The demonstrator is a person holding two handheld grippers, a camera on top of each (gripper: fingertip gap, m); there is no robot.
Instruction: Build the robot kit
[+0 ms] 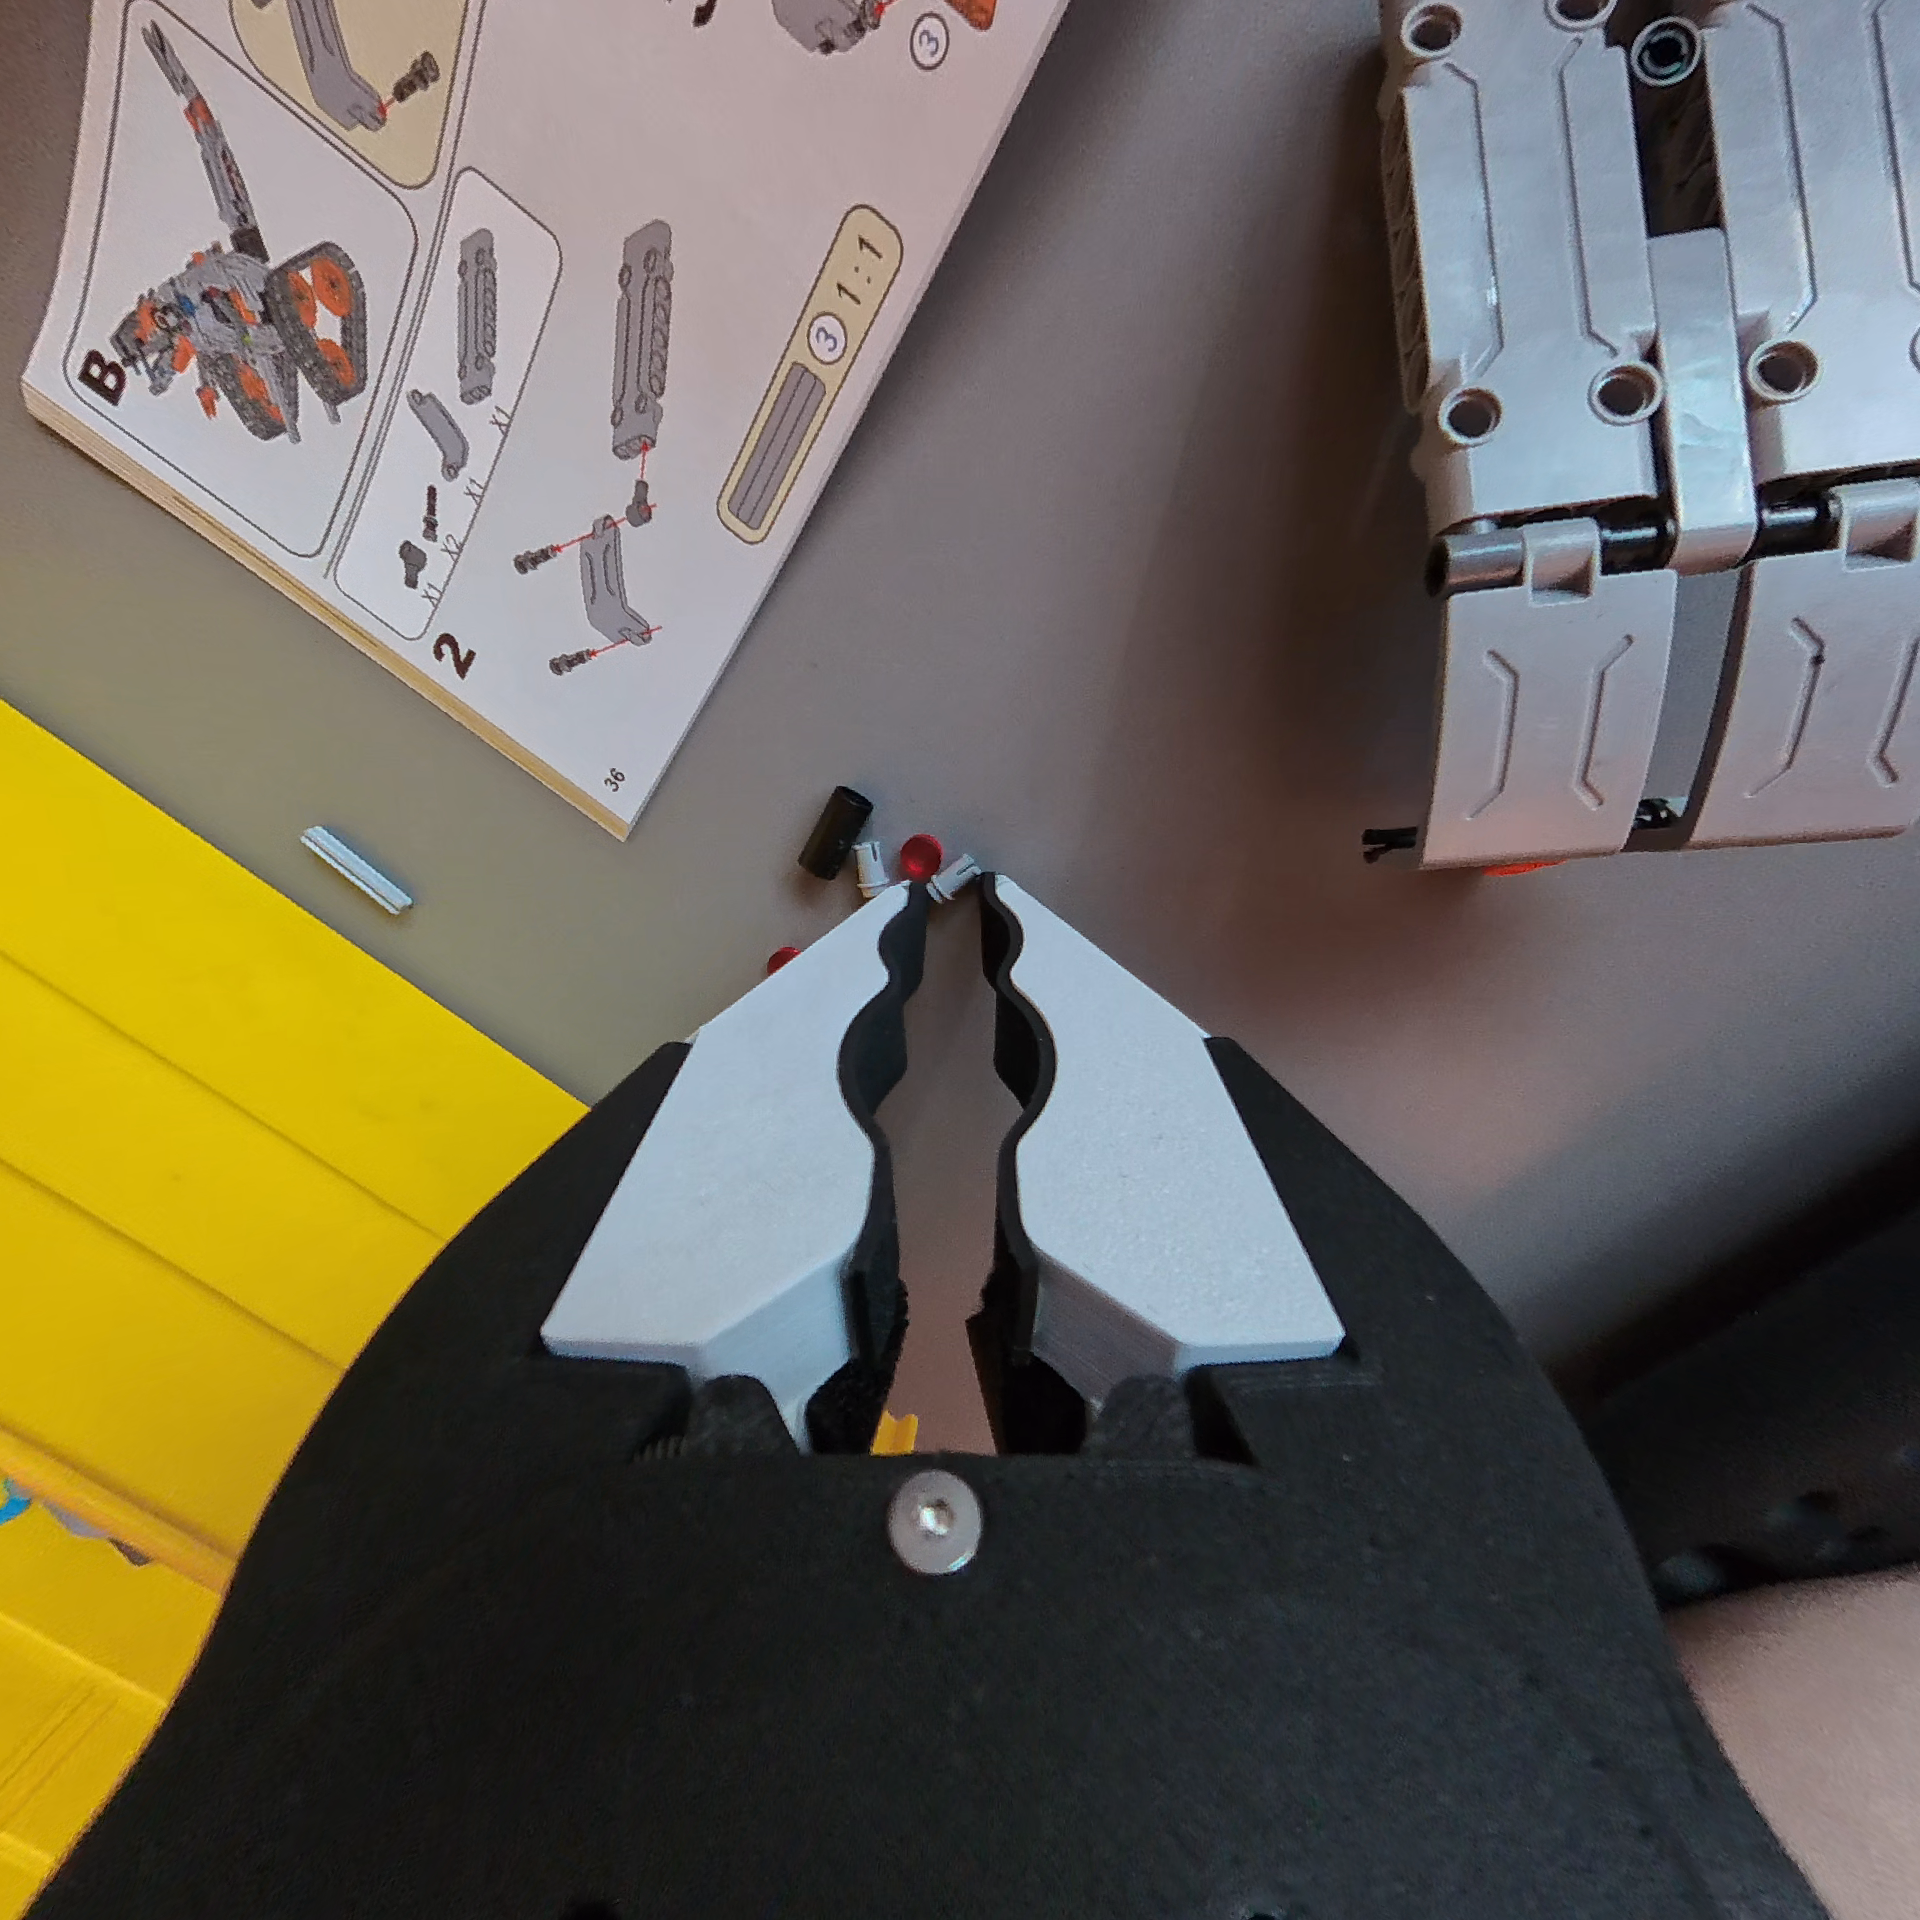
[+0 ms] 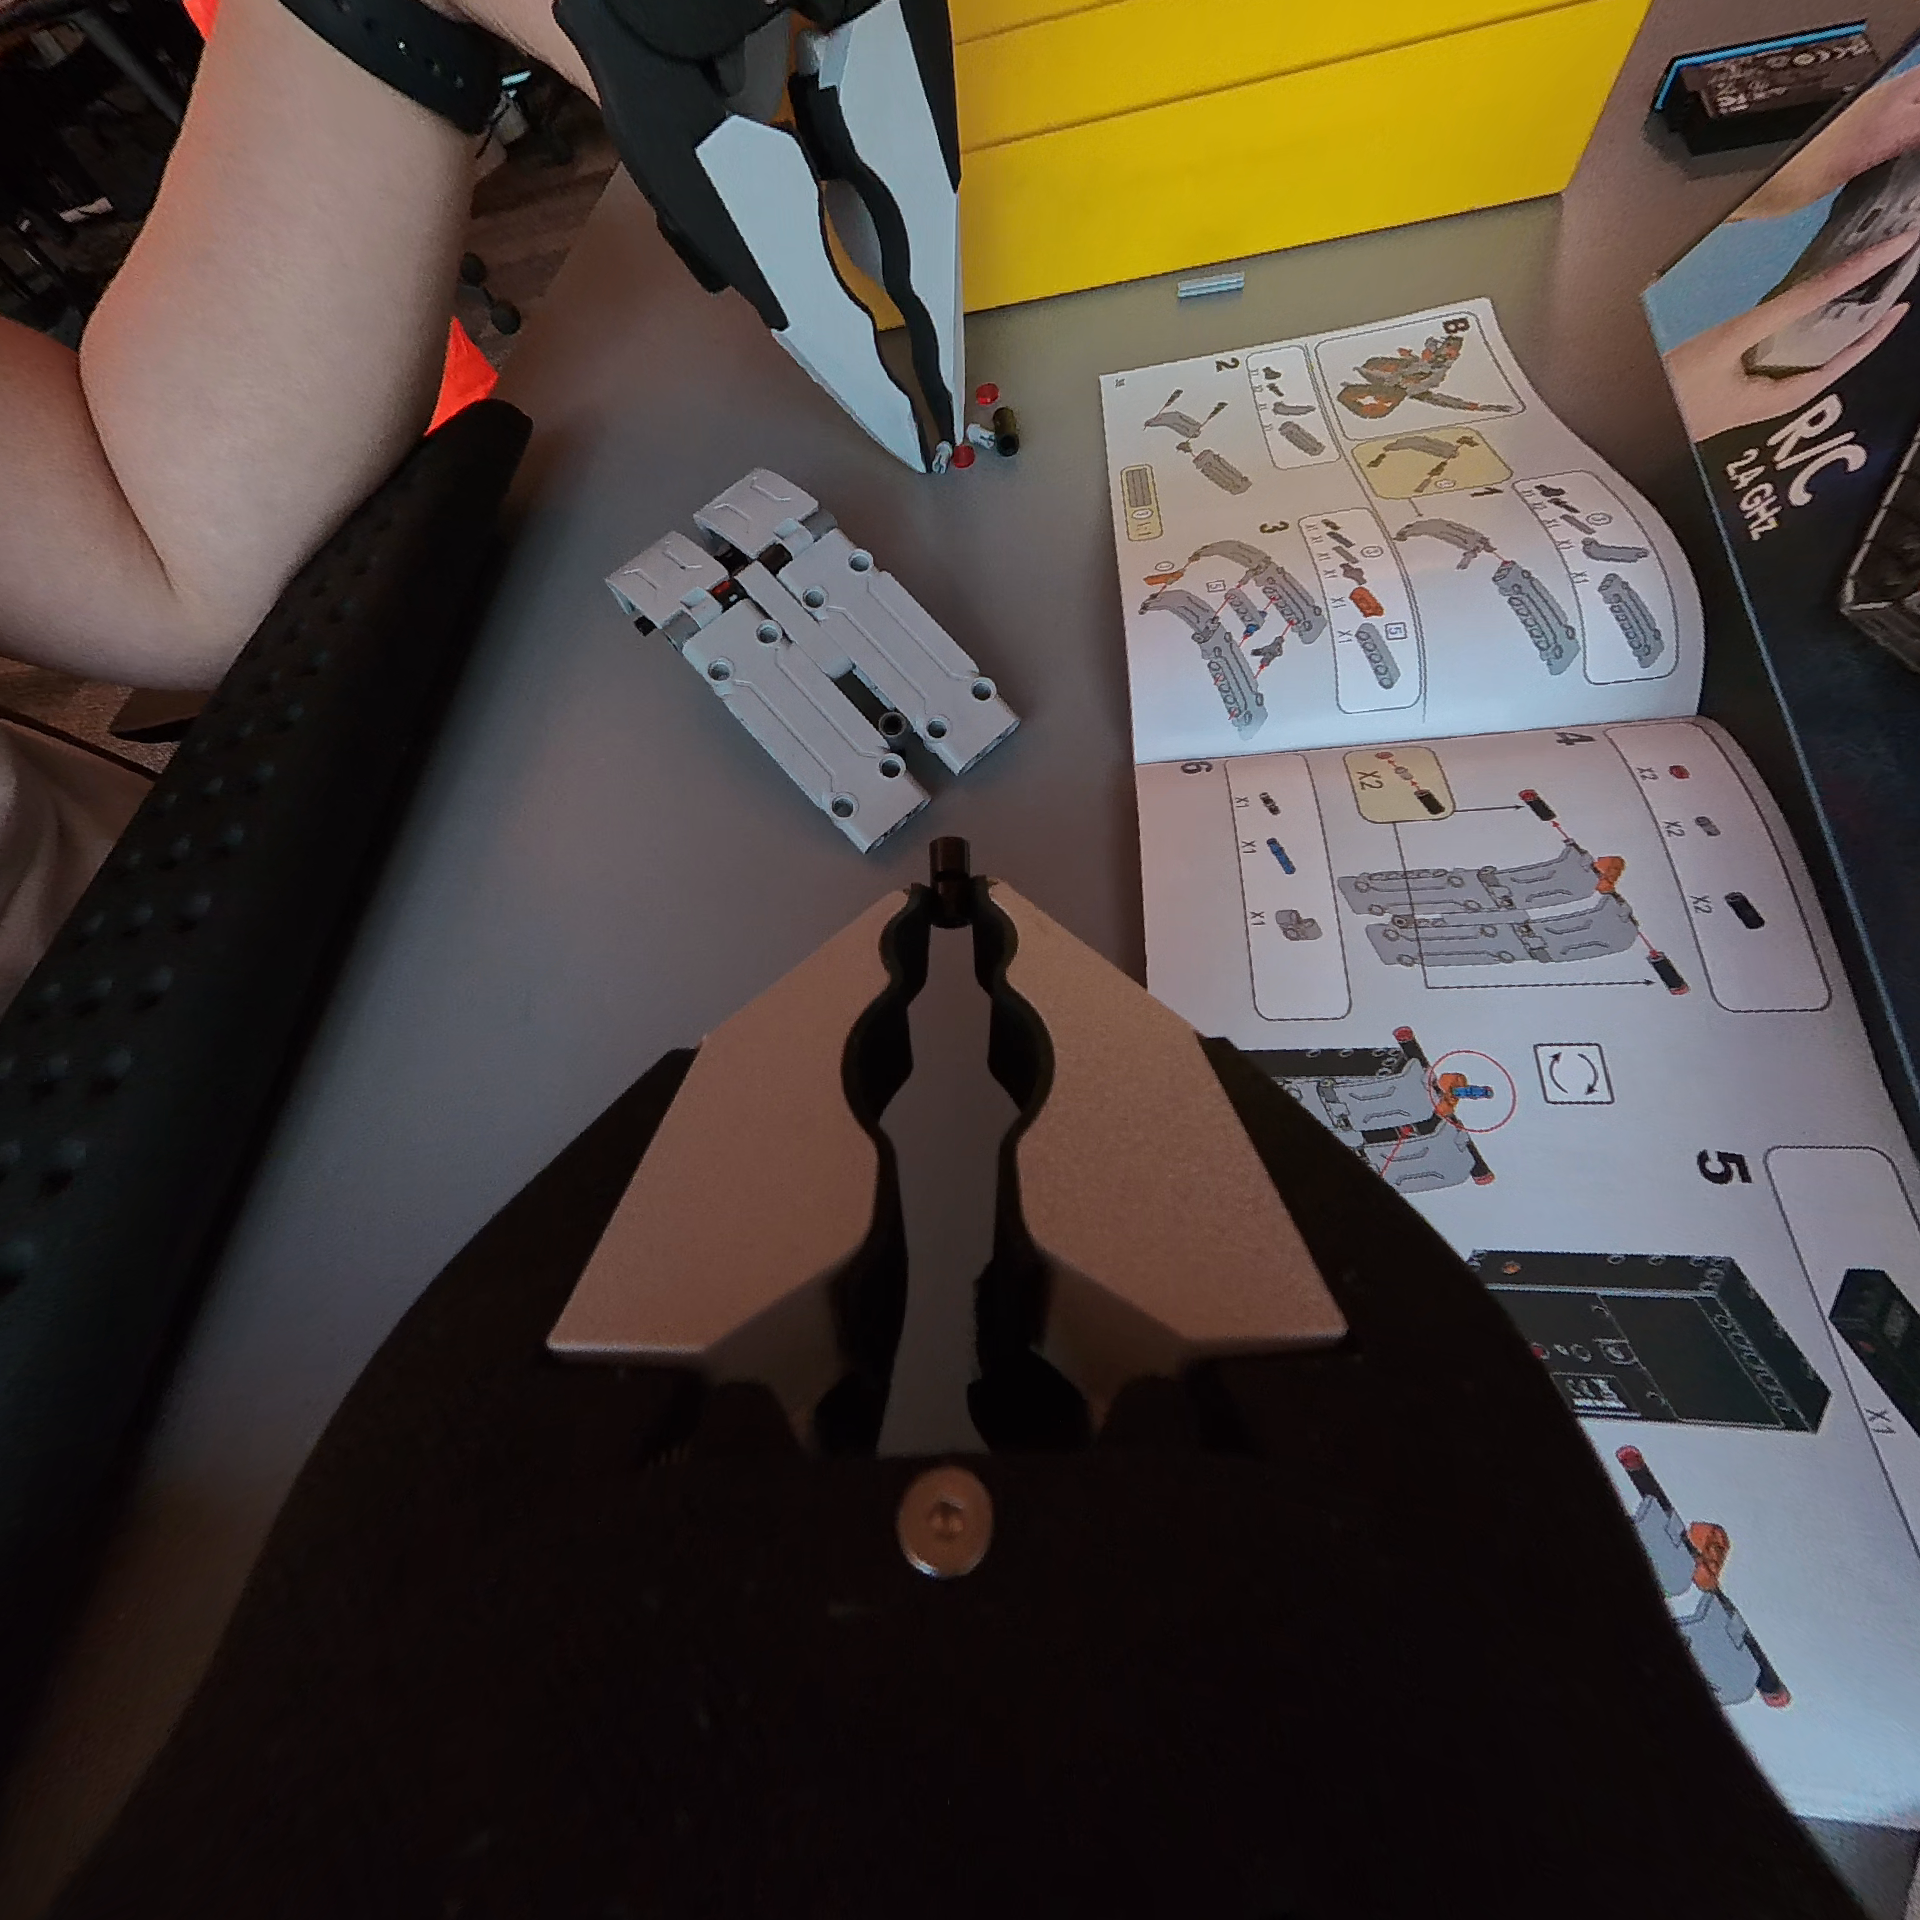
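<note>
Small grey peg (image 1: 954,879) sits between our left gripper (image 1: 951,883) tips, nearly closed around it; our right gripper (image 2: 948,902) pinches a black pin (image 2: 948,873) near the grey panel block (image 2: 810,655).

grey brick assembly (image 2: 810,644), yellow box (image 2: 1247,135), red stud (image 1: 921,856), blk tube (image 1: 834,830)

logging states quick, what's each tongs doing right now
left tongs: closed on a small white pin on the table.
right tongs: closed on a small black pin, held above the table.
</note>
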